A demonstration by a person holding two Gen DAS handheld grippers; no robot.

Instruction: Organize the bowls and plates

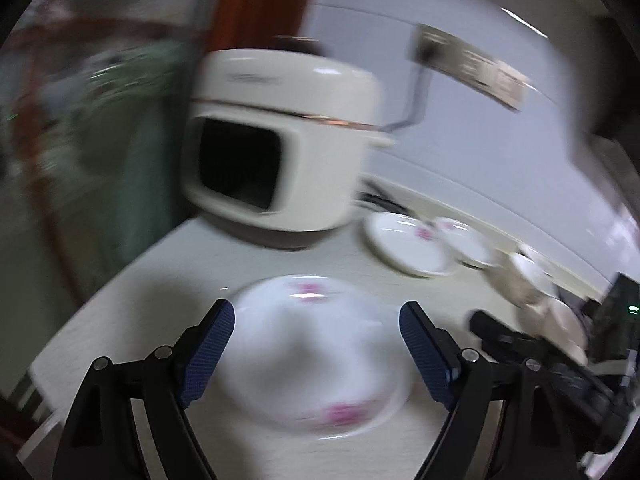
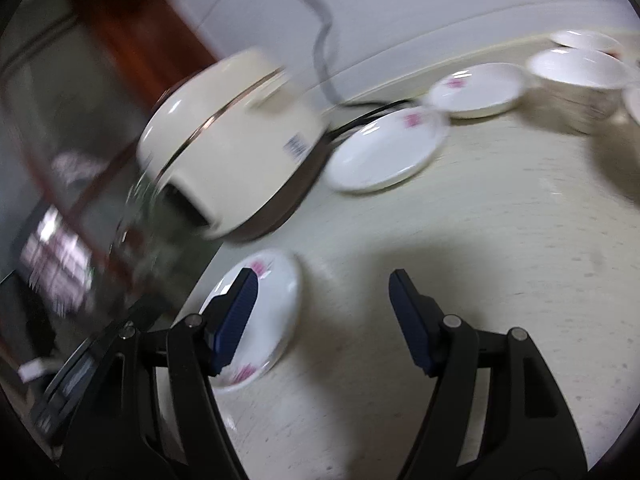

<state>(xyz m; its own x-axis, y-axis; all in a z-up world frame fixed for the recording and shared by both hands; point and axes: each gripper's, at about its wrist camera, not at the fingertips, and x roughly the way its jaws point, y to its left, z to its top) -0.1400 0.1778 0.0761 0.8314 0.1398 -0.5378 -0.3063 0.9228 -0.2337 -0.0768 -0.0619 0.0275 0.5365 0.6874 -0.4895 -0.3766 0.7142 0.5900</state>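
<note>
Left gripper (image 1: 316, 344): jaws wide apart, holding nothing; the near plate (image 1: 316, 356) lies on the counter (image 1: 140, 300) between and below them, untouched as far as the blur shows.
Cooker (image 1: 276, 140): upper centre of the left view, not part of the job.
Right gripper (image 2: 322, 320): jaws open and empty over bare counter, near plate at lower left.
Done: one plate set alone, lower centre.
Left: two plates (image 2: 388, 152), (image 2: 478, 88) and bowls (image 2: 578, 68) scattered upper right, unstacked.

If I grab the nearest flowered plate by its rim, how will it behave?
The flowered plate looks glazed and glossy, so it will probably be slippery. It seems rigid ceramic, likely chippable if dropped. Its shallow, flat shape should slide, not roll.
</note>
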